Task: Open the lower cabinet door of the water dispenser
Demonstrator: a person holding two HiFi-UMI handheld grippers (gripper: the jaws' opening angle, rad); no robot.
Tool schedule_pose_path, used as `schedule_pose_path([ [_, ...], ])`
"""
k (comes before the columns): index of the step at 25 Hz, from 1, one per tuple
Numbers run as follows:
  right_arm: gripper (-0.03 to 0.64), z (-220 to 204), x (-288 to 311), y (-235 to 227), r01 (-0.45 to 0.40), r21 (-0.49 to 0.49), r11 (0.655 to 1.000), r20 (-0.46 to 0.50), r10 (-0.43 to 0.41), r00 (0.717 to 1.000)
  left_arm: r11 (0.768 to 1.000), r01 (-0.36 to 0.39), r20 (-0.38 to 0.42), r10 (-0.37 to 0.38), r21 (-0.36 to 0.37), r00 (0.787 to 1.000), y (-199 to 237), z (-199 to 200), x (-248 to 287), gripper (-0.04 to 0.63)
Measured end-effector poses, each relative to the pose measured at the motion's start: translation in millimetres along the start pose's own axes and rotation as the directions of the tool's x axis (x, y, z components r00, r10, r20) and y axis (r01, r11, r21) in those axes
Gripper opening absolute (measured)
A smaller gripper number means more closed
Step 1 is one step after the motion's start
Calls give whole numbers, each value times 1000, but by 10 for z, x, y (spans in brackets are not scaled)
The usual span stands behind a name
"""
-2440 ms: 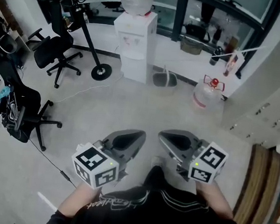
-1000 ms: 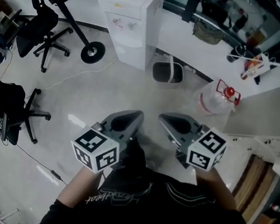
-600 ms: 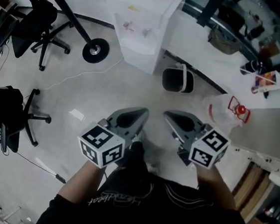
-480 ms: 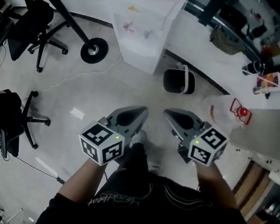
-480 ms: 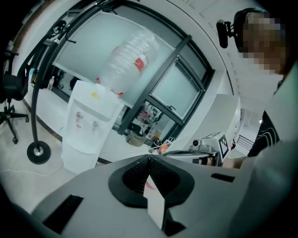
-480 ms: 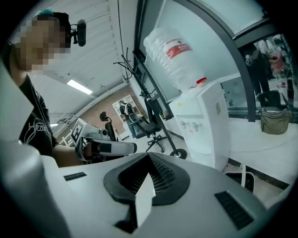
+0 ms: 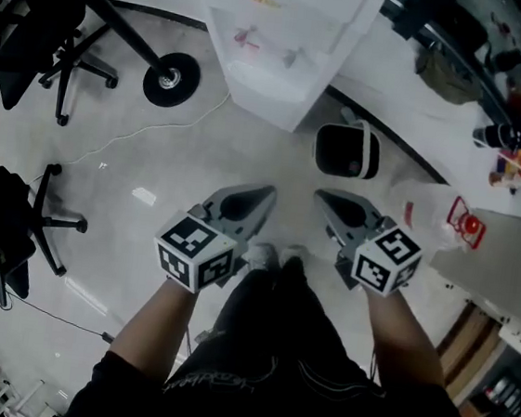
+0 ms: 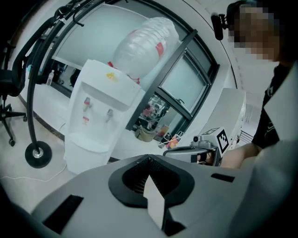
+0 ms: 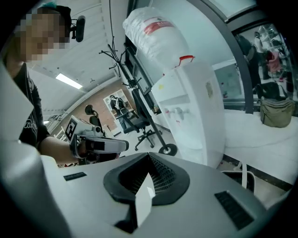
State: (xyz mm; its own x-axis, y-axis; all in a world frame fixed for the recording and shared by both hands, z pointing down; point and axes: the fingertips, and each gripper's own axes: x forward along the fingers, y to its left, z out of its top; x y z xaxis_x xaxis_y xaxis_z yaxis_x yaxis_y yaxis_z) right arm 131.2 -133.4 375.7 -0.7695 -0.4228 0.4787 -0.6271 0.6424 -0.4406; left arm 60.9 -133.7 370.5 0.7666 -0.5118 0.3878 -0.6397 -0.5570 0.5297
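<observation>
The white water dispenser (image 7: 284, 42) stands on the floor ahead, a clear bottle (image 8: 144, 42) upturned on its top. Its lower cabinet front (image 8: 86, 155) looks closed. Both grippers hover side by side above the floor, well short of the dispenser and pointing at it. My left gripper (image 7: 264, 194) is shut, its jaws meeting in a point with nothing between them. My right gripper (image 7: 323, 199) is shut and empty too. The left gripper view catches the right gripper (image 8: 186, 151); the right gripper view shows the left gripper (image 9: 100, 145) and the dispenser (image 9: 195, 111).
A black bin (image 7: 346, 152) sits on the floor just right of the dispenser, a spare water bottle with a red cap (image 7: 446, 224) further right. A stand's round wheeled base (image 7: 171, 79) and office chairs (image 7: 37, 37) are at the left; a thin cable (image 7: 147, 139) crosses the floor.
The dispenser has grown larger and slid toward the top edge as the person walks up to it. Both grippers have come forward and lower together, jaws staying shut.
</observation>
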Motion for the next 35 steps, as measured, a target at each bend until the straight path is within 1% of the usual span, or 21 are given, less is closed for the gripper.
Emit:
schedule_pose_path([
  [3, 12, -186, 177, -306, 30, 16, 999, -13, -30, 999, 1000, -31, -15, 31, -7, 999, 294, -268, 189, 0],
  [7, 12, -354, 496, -647, 57, 36, 998, -11, -57, 998, 997, -57, -25, 56, -48, 998, 658, -515, 408, -1],
  [11, 12, -538, 726, -1007, 67, 61, 996, -7, -67, 998, 993, -78, -23, 77, -91, 997, 878, -697, 646, -2],
  [14, 12, -613, 892, -1249, 75, 37, 996, 4, -75, 997, 988, -79, -1, 79, -129, 997, 1014, -806, 795, 0],
  [16, 12, -667, 1006, -1400, 78, 3, 997, 4, -78, 997, 985, -85, 3, 86, -148, 996, 1110, -912, 901, 0],
  [19, 12, -716, 1166, -1615, 90, -47, 995, 8, -90, 996, 983, -101, -1, 102, -153, 995, 1269, -1043, 1037, 0],
  [23, 14, -792, 1334, -1849, 114, -48, 992, 18, -114, 993, 979, -117, 1, 119, -170, 993, 1400, -1167, 1144, -1],
  [27, 18, -869, 1523, -2037, 142, -86, 986, 4, -142, 990, 978, -123, 3, 125, -167, 992, 1475, -1236, 1153, 0],
  [28, 31, -874, 1568, -2082, 148, -85, 985, 6, -148, 989, 979, -125, 2, 127, -164, 992, 1503, -1255, 1150, 0],
  [29, 68, -879, 1610, -2124, 155, -83, 984, 9, -155, 988, 978, -127, 1, 129, -163, 992, 1534, -1273, 1146, -1],
  [30, 121, -887, 1651, -2171, 164, -88, 983, 9, -164, 986, 978, -130, 3, 132, -163, 991, 1567, -1288, 1145, 0],
  [31, 140, -899, 1692, -2226, 178, -98, 979, 7, -178, 984, 977, -134, 5, 137, -163, 991, 1602, -1299, 1147, 0],
  [35, 178, -972, 1846, -2507, 244, -117, 963, -1, -245, 969, 977, -143, 12, 146, -159, 989, 1736, -1337, 1183, 0],
])
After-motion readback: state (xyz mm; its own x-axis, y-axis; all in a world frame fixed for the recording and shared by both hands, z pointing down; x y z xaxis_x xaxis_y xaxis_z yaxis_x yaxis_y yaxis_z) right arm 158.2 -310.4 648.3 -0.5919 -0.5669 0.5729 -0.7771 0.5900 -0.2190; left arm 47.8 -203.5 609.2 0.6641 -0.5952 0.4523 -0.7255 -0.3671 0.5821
